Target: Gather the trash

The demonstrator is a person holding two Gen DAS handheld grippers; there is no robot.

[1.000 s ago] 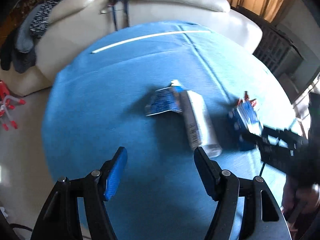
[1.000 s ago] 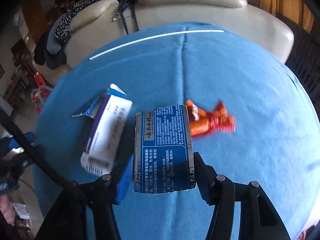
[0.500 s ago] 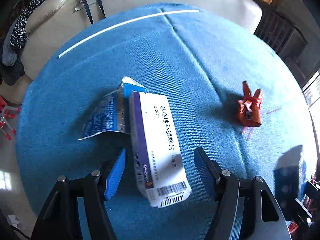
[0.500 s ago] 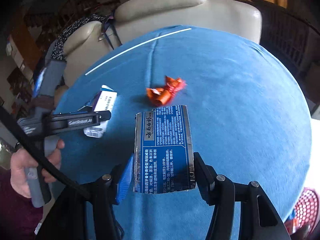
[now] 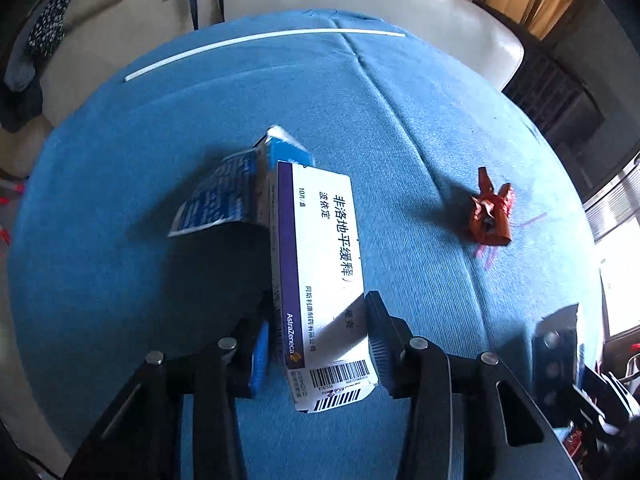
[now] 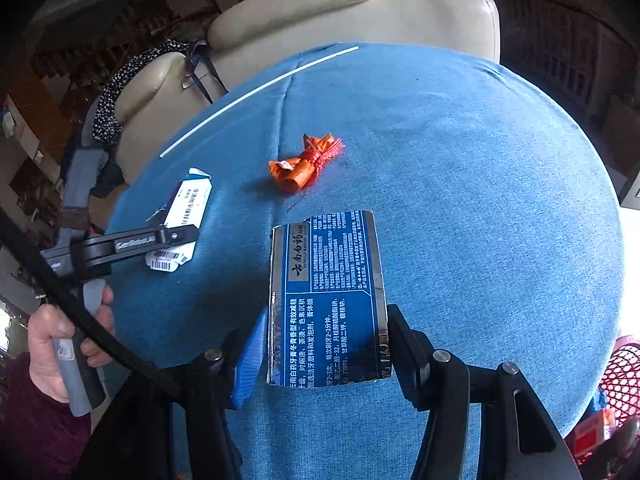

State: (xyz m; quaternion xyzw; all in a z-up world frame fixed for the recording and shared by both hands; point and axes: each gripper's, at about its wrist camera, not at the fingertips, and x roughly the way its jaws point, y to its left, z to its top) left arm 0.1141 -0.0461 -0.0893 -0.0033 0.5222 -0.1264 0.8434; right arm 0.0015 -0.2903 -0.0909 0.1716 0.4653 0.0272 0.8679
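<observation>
The left tongs (image 5: 316, 340) have come down over the white box (image 5: 320, 280) since a second ago, when they hung wide open short of it. Now the box's near end sits between the jaws, which are closing on it; the right pad looks against the box's side, while the left blue pad (image 5: 258, 354) seems a little apart from it, so the grip is not yet firm. The box lies on the blue desk (image 5: 440, 100), its far end against a blue wrapper (image 5: 218, 200). Right of the box, well apart, lies the crumpled red wrapper (image 5: 490, 212), unmoved.

The right tongs (image 6: 326, 352) are clenched on the blue carton (image 6: 328, 300), as in both earlier views; the carton stands up between the pads. A second ago these tongs were close to the white box (image 6: 182, 218), with the orange-red wrapper (image 6: 306, 162) just beyond the carton; now they have drawn away, and box and wrapper appear farther off. In the right view, the left tongs (image 6: 168, 238) reach over the box's barcode end, a hand (image 6: 66, 350) on their handle. A red basket (image 6: 622, 376) shows past the desk's right edge. A white strip (image 5: 260, 46) lies along the desk's far edge, beyond the box.
</observation>
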